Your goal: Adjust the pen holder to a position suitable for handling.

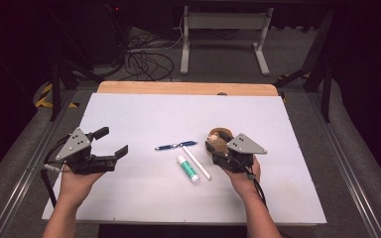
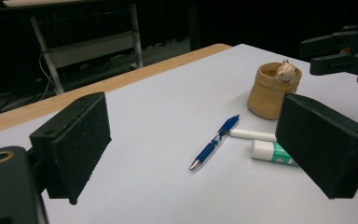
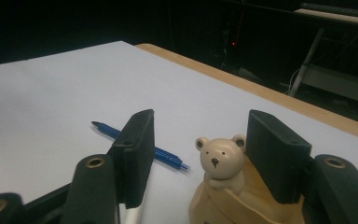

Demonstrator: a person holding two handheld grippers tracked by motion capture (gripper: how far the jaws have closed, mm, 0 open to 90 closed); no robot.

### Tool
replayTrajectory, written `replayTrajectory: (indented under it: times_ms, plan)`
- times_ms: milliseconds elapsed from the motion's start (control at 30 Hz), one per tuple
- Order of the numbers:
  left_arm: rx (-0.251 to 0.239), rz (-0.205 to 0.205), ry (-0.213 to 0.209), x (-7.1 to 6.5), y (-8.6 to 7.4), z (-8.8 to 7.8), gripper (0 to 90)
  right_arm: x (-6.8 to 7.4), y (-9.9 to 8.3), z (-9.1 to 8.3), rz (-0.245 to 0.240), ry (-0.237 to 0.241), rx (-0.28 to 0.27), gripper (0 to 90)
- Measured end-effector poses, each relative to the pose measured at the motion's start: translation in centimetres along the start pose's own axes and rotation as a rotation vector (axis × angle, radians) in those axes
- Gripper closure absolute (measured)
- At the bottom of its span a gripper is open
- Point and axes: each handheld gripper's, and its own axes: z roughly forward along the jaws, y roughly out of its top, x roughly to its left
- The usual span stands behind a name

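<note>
While my right gripper (image 1: 217, 144) is hanging over the tan bear pen holder (image 2: 271, 89), its jaws are standing partly apart with nothing pressed between them: in the right gripper view the little bear's head (image 3: 219, 159) is sitting in the gap, one pad just beside it and the other well clear, over toward the blue pen (image 3: 137, 145). I am reading this as the moment of letting the holder go or of lining up on it, not of carrying it, since the holder is standing upright on the white surface (image 1: 144, 116) on its own base. My left gripper (image 1: 110, 144) is waiting off to the left, jaws spread wide and empty, resting low near the surface edge. The blue pen (image 1: 175, 145) is lying flat near the middle of the surface, and just nearer me a white stick (image 1: 196, 162) and a glue stick with a green label (image 1: 188, 168) are lying side by side, all close to the left of the holder. Judging from this, the loose items are meant for the holder, so I am thinking the next move calls for swinging a gripper over the pen, coming down square across its thin barrel, and closing narrow enough not to roll it away.
</note>
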Motion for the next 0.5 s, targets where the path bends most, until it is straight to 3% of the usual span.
replayTrajectory:
  times_ms: [500]
  plan:
    - [0.003, -0.002, -0.001, 0.1, -0.2, 0.3, 10.6, 0.1, -0.4, -1.9, 0.019, 0.046, -0.023, 52.2]
